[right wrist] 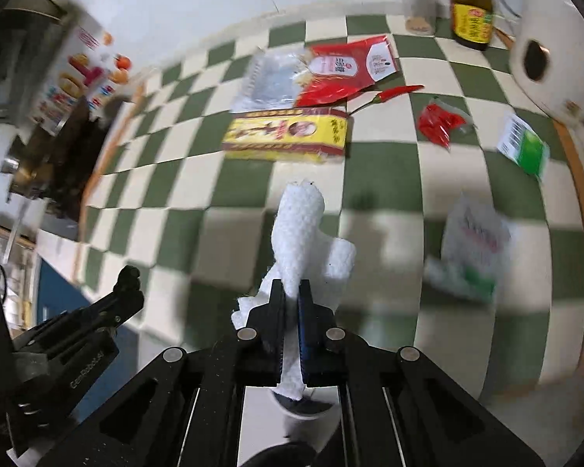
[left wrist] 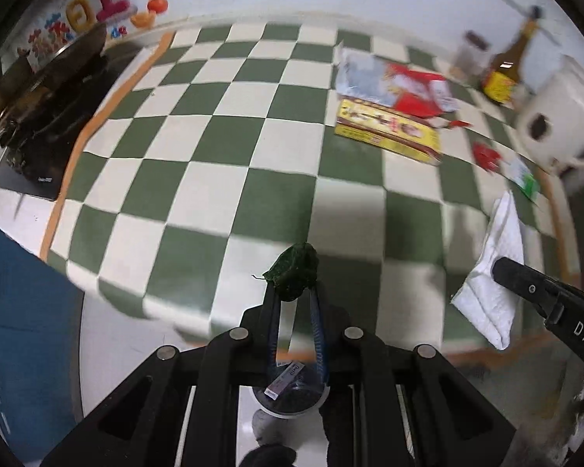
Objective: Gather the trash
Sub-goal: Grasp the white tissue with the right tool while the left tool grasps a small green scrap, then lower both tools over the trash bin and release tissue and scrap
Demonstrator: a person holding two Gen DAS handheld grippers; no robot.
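Observation:
My left gripper (left wrist: 292, 286) is shut on a dark green leaf (left wrist: 294, 268) and holds it above the checkered tablecloth (left wrist: 214, 148). Below it stands a white bin (left wrist: 288, 397) with trash inside. My right gripper (right wrist: 291, 292) is shut on a white paper towel (right wrist: 303, 229); the towel also shows in the left wrist view (left wrist: 494, 284). The bin's rim shows under the right gripper (right wrist: 307, 408). On the cloth lie a yellow box (right wrist: 288, 134), a red wrapper (right wrist: 346, 70), a clear bag (right wrist: 268, 85), a red chili (right wrist: 393, 93), a small red wrapper (right wrist: 440, 122), a green-white packet (right wrist: 523, 148) and a white plastic bag (right wrist: 471, 249).
A sauce bottle (right wrist: 471, 11), a spice jar (right wrist: 418, 0) and a white appliance (right wrist: 545, 58) stand at the back right. A dark stove with a pan (left wrist: 39, 93) sits on the left. The left gripper's body (right wrist: 78, 346) shows at the right wrist view's lower left.

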